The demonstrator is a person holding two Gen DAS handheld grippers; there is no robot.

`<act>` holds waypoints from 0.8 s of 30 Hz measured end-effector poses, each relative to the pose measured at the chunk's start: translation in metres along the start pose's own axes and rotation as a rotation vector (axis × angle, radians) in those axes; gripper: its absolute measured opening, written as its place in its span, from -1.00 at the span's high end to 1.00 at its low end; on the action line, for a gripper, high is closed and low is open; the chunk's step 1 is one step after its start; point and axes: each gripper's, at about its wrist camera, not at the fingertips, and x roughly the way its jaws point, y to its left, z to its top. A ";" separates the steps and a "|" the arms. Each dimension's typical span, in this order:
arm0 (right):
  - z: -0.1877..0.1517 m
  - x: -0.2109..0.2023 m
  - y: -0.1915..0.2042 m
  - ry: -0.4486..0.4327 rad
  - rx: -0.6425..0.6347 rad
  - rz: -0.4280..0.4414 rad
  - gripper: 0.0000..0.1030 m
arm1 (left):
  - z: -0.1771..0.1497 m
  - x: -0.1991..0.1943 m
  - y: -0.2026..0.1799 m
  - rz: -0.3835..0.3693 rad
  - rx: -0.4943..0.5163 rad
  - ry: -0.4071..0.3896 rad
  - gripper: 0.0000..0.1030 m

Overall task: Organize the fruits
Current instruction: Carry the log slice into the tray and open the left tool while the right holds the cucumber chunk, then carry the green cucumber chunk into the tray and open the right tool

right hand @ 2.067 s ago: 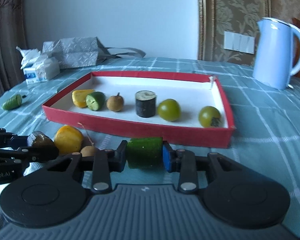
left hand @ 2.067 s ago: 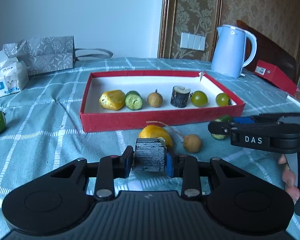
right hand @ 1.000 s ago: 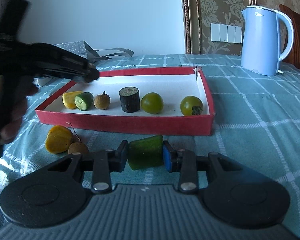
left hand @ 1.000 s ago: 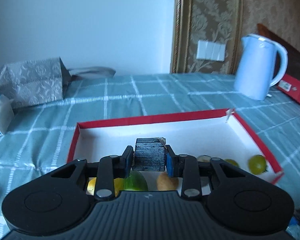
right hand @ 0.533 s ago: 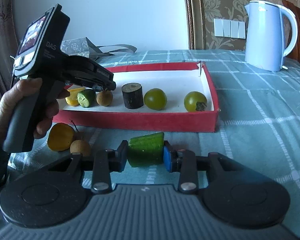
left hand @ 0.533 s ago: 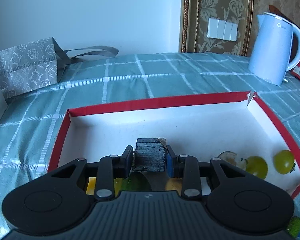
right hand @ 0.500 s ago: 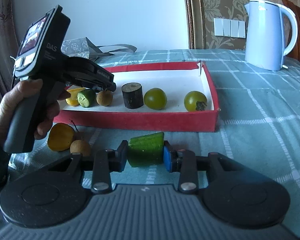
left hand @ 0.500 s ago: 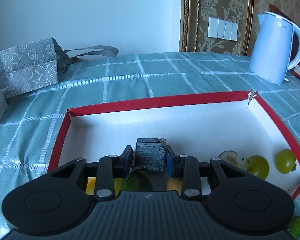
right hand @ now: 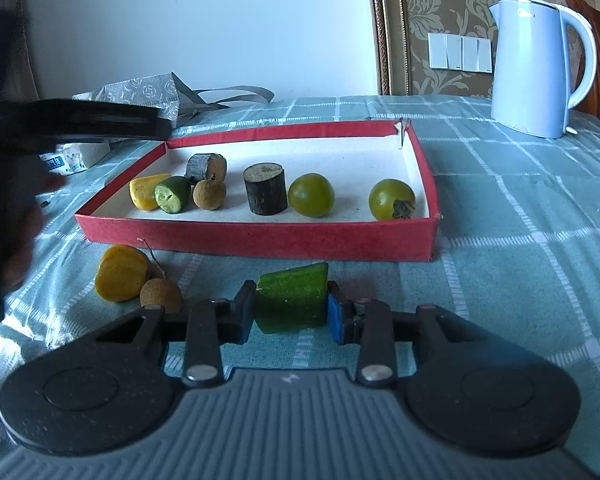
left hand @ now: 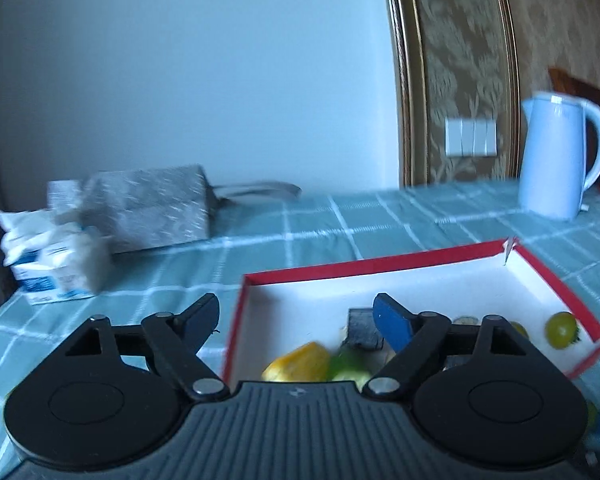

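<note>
My left gripper (left hand: 296, 318) is open and empty above the left end of the red tray (left hand: 380, 266). The dark cane piece (left hand: 362, 328) it held lies in the tray, also seen in the right wrist view (right hand: 206, 166) behind a yellow piece (right hand: 144, 192), a cut green piece (right hand: 172, 194) and a longan (right hand: 209, 195). A second dark cane piece (right hand: 265, 189) and two green fruits (right hand: 311, 195) (right hand: 392, 200) stand further right. My right gripper (right hand: 290, 312) is shut on a green cucumber chunk (right hand: 292, 298) in front of the tray (right hand: 260, 236).
A yellow fruit piece (right hand: 120, 272) and a longan (right hand: 160, 294) lie on the teal checked cloth before the tray. A blue kettle (right hand: 536, 66) stands back right. A tissue pack (left hand: 52, 264) and a grey bag (left hand: 148, 208) are back left. The left gripper's body (right hand: 72, 122) is at the left.
My left gripper opened, let go of the dark cane piece into the tray and swung left. My right gripper stays still with the cucumber chunk.
</note>
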 end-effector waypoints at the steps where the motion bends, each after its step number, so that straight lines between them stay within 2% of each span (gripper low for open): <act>1: 0.000 0.000 0.000 0.000 0.000 0.000 0.34 | -0.007 -0.013 0.004 0.003 -0.006 -0.018 -0.68; 6: 0.000 0.000 0.002 -0.002 -0.008 -0.003 0.34 | -0.042 -0.049 0.012 0.009 0.003 -0.016 -0.70; 10: 0.000 -0.001 0.002 -0.003 -0.012 -0.007 0.34 | -0.060 -0.065 0.017 -0.065 -0.001 -0.003 -0.70; 13: -0.001 -0.003 0.003 -0.016 -0.017 -0.015 0.34 | -0.069 -0.062 0.022 -0.139 -0.029 0.057 -0.70; 15: -0.001 -0.006 0.005 -0.035 -0.030 -0.022 0.34 | -0.071 -0.059 0.022 -0.116 -0.020 0.083 -0.70; 19: -0.001 -0.014 0.012 -0.086 -0.072 -0.052 0.36 | -0.074 -0.060 0.020 -0.124 -0.015 0.084 -0.70; 21: 0.005 -0.022 0.015 -0.112 -0.081 -0.052 0.54 | -0.076 -0.059 0.017 -0.124 -0.003 0.087 -0.70; 24: 0.018 -0.031 0.025 -0.157 -0.135 -0.077 0.67 | -0.077 -0.055 0.014 -0.117 0.018 0.114 -0.70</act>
